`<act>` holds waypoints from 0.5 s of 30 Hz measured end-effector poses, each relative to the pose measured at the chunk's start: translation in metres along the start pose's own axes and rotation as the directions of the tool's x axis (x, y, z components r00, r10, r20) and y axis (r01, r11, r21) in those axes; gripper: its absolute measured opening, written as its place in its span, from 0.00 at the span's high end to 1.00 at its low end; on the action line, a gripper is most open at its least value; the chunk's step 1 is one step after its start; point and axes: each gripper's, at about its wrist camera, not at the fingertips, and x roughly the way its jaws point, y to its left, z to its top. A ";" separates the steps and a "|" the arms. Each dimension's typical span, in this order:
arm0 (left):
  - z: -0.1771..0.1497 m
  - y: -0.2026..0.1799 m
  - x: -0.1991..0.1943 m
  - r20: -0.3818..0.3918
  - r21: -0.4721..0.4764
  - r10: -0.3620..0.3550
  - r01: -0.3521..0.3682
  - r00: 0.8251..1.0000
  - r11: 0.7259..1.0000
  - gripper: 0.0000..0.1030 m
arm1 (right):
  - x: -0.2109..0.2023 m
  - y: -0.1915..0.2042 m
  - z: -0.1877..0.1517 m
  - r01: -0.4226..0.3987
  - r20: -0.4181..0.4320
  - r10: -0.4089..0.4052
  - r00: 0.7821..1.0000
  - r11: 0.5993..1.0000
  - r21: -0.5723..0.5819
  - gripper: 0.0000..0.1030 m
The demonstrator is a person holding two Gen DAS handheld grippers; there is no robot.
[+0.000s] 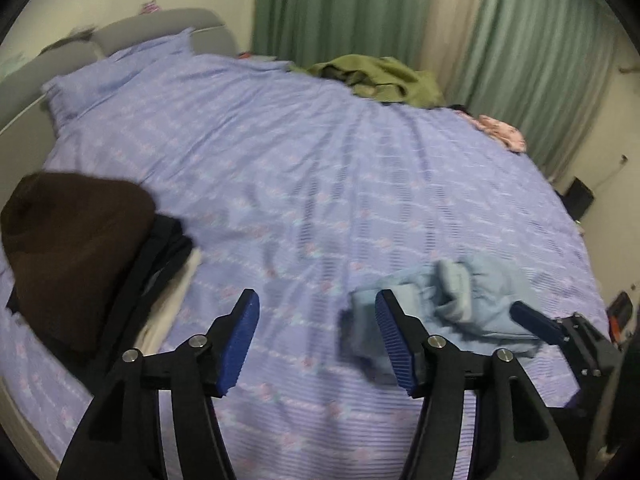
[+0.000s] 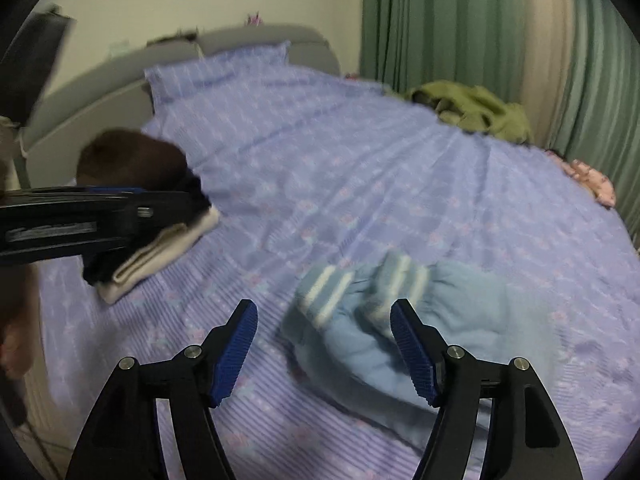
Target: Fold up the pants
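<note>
Light blue pants with white stripes lie crumpled on the purple bedspread, just ahead of my right gripper, which is open and empty above them. In the left wrist view the same pants lie to the right of my left gripper, which is open and empty over the bedspread. The right gripper's blue finger shows at the pants' right edge in that view. The left gripper's black body crosses the left side of the right wrist view.
A stack of folded clothes with a brown piece on top sits at the bed's left edge, also in the right wrist view. An olive garment and a pink cloth lie at the far right. Green curtains hang behind.
</note>
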 end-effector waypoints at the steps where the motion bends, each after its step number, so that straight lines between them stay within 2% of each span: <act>1: 0.001 -0.012 0.001 0.001 0.018 -0.030 0.030 1.000 0.999 0.41 | -0.013 -0.008 -0.003 0.016 0.021 -0.017 1.000 1.000 0.011 0.31; 3: 0.002 -0.030 0.005 -0.008 0.038 -0.081 0.081 0.997 0.996 0.40 | -0.037 -0.035 -0.012 0.065 0.053 -0.069 0.996 0.995 0.069 0.26; 5: 0.002 -0.049 0.013 -0.020 0.045 -0.134 0.135 0.991 0.990 0.40 | -0.051 -0.066 -0.021 0.125 0.054 -0.134 0.989 0.982 0.143 0.26; 8: 0.000 -0.072 0.032 -0.055 0.013 -0.204 0.205 0.977 0.979 0.40 | -0.057 -0.117 -0.046 0.200 -0.013 -0.204 0.979 0.943 0.267 0.26; 10: -0.002 -0.082 0.052 -0.090 -0.042 -0.258 0.255 0.962 0.966 0.40 | -0.056 -0.144 -0.066 0.206 -0.071 -0.194 0.979 0.914 0.351 0.26; 13: -0.007 -0.089 0.076 -0.137 -0.110 -0.259 0.245 0.956 0.963 0.40 | -0.051 -0.169 -0.096 0.192 -0.119 -0.155 0.981 0.865 0.463 0.26; 15: -0.011 -0.089 0.092 -0.163 -0.171 -0.282 0.254 0.946 0.952 0.40 | -0.044 -0.174 -0.114 0.169 -0.138 -0.113 0.984 0.840 0.516 0.26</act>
